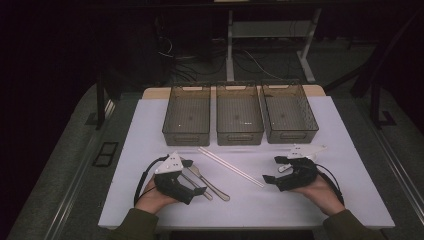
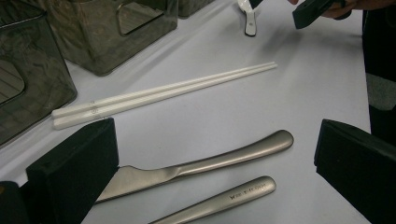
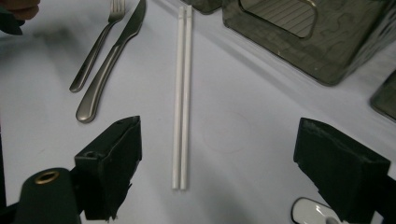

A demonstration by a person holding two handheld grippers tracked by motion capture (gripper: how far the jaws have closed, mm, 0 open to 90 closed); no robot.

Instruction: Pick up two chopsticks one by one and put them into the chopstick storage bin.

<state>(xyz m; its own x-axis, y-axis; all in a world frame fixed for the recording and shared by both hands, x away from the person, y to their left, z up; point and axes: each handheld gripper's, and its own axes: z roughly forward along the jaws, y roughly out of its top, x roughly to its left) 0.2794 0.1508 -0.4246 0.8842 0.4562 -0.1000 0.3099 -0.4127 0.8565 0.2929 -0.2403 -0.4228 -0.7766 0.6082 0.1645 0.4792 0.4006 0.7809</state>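
Two claws rest low on the table (image 1: 345, 200) in the high view: left claw (image 1: 192, 185) beside the knife (image 1: 212, 183) and fork (image 1: 197, 186), right claw (image 1: 272, 170) near the chopsticks (image 1: 231, 166). Left gripper view: jaws wide apart, empty, straddling the knife. Right gripper view: jaws wide apart, empty, chopsticks between them.

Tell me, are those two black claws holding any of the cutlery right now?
No, nothing is held. The left gripper stands open over the knife and fork; the right gripper stands open over the white chopsticks.
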